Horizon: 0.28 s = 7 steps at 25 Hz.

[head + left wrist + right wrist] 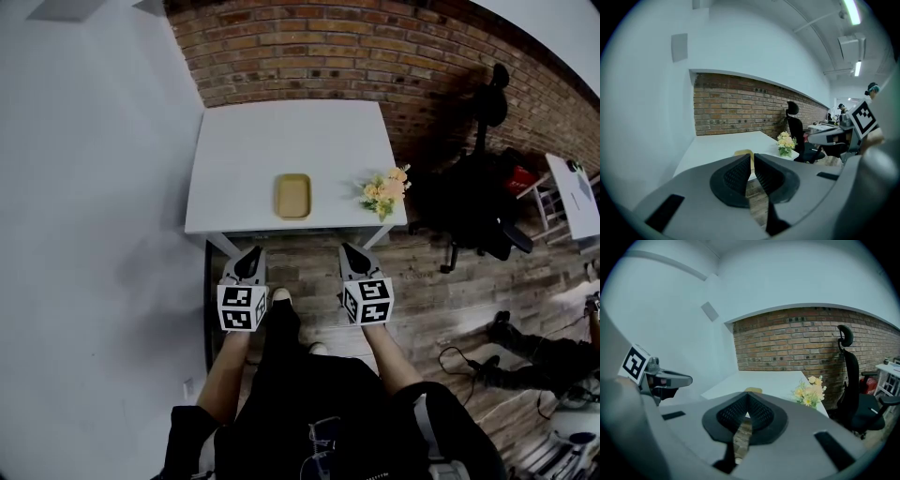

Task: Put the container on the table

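A shallow yellow container (292, 196) lies on the white table (281, 131) near its front edge; its rim also shows in the left gripper view (742, 153) and the right gripper view (753, 390). Both grippers hang side by side over the wooden floor, just short of the table's front edge. My left gripper (249, 259) (752, 158) is shut with nothing held. My right gripper (350, 253) (747, 397) is shut too, and empty. The container sits ahead of the gap between the two grippers, apart from both.
A bunch of yellow flowers (385, 192) stands at the table's front right corner. A brick wall (328, 52) runs behind the table and a plain white wall is on the left. A black office chair (478, 206) stands to the right, with cables (469, 361) on the floor.
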Tool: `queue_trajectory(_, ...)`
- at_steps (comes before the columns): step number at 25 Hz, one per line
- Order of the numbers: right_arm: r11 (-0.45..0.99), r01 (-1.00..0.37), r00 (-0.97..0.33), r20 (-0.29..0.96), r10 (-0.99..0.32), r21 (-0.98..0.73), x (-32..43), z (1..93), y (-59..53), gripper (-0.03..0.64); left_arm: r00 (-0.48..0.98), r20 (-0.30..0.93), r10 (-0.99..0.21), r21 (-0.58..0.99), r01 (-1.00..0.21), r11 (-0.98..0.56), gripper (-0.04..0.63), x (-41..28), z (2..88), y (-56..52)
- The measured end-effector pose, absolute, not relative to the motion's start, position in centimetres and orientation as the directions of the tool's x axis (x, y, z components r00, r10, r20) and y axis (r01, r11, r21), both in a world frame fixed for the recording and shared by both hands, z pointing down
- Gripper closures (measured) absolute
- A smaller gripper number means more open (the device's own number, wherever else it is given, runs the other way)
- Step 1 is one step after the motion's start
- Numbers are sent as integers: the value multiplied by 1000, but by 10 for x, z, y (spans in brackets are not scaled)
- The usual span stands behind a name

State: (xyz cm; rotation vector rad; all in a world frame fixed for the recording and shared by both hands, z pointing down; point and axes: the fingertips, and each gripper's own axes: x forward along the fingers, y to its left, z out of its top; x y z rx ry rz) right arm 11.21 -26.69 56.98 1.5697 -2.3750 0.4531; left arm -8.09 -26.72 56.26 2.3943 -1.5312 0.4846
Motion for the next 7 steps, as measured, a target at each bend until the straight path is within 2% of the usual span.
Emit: queue_trajectory(7,366,-923,-382,391,-838,-117,120,573,-252,594,395,410,-822,31,-907,-420,561,-70,562,-255)
